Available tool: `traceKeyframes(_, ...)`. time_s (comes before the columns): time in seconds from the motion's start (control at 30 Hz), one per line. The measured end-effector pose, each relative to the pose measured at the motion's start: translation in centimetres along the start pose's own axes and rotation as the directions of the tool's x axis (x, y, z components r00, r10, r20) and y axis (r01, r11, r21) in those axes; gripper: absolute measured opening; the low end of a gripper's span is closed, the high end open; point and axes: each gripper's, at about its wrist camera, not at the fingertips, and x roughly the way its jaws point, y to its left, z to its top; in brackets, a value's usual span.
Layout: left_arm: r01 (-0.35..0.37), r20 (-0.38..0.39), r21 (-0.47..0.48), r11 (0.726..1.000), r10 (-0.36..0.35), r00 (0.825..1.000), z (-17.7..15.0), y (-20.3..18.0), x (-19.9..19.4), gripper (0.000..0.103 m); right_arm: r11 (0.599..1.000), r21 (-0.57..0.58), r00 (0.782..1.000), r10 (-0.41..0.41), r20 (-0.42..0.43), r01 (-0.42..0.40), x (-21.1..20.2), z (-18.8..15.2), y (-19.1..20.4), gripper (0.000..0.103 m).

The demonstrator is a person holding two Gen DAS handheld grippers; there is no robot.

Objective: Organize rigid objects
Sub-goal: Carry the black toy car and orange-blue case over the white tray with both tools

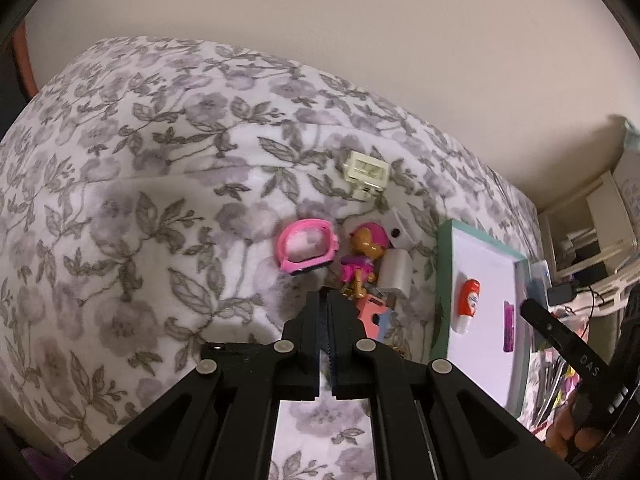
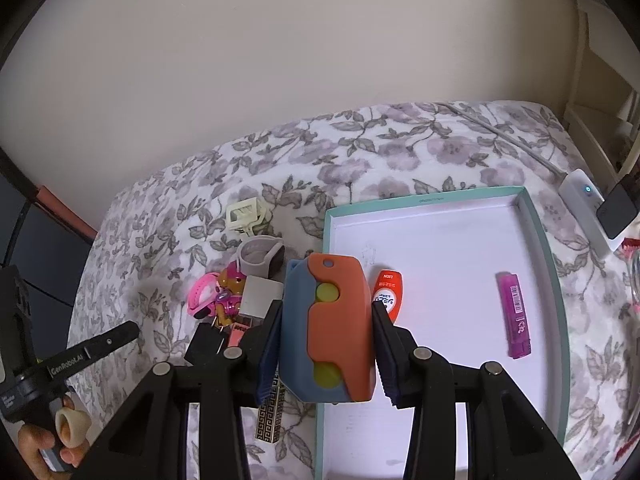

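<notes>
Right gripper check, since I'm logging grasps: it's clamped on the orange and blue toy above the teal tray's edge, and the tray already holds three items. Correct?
Not quite. The right wrist view shows the right gripper shut on the orange and blue toy over the teal tray, but it holds two items: the orange tube and the purple stick.

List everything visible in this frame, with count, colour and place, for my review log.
tray: 1, teal rim, white inside, on bedspread
orange tube: 1, in tray
purple stick: 1, in tray
orange-blue block: 1, held above tray's left edge
pink watch: 1, on bedspread
toy figure: 1, pink and tan, beside watch
cream frame piece: 1, behind the pile
grey cup: 1, in the pile
bedspread: 1, floral grey-white
left gripper: black, shut, empty
right gripper: black, gripping block
</notes>
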Motion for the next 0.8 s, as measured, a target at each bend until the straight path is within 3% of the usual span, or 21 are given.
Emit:
traceKeyframes(0.1,0.024,0.001,-0.035,0.999,-0.024,1.0,0.2,1.1,-0.1,0.003,1.0,0.001,1.0,0.0,0.001,0.0,-0.1,0.0,-0.1,0.044)
traceKeyframes(0.2,-0.06,-0.009,-0.016,0.998,0.06,0.998,0.0,1.7,0.3,0.003,1.0,0.006,1.0,0.007,-0.001,-0.007,-0.1,0.0,-0.4,0.044)
traceKeyframes(0.4,-0.119,-0.102,-0.017,0.993,0.116,0.988,-0.8,3.5,2.5,0.003,1.0,0.012,1.0,0.001,-0.019,-0.001,0.5,-0.1,-0.9,0.044)
traceKeyframes(0.6,-0.136,-0.177,-0.05,0.989,0.125,0.976,-1.7,4.8,4.0,0.006,1.0,0.02,0.999,-0.003,-0.039,0.004,1.2,-0.3,-1.1,0.044)
traceKeyframes(0.63,-0.137,-0.177,-0.053,0.989,0.126,0.976,-1.7,4.8,4.0,0.009,1.0,0.02,0.999,-0.005,-0.04,0.006,1.3,-0.4,-1.1,0.044)
traceKeyframes(0.7,-0.131,-0.186,-0.06,0.99,0.118,0.976,-1.8,4.9,4.1,0.048,1.0,0.02,0.999,-0.005,-0.043,0.006,1.4,-0.4,-1.1,0.044)
traceKeyframes(0.73,-0.129,-0.185,-0.06,0.99,0.116,0.976,-1.9,4.9,4.2,0.054,1.0,0.02,0.999,-0.005,-0.044,0.006,1.4,-0.4,-1.1,0.044)
traceKeyframes(0.8,-0.127,-0.185,-0.046,0.991,0.116,0.976,-1.9,4.6,4.3,0.055,1.0,0.021,0.999,-0.007,-0.046,0.008,1.5,-0.4,-1.1,0.044)
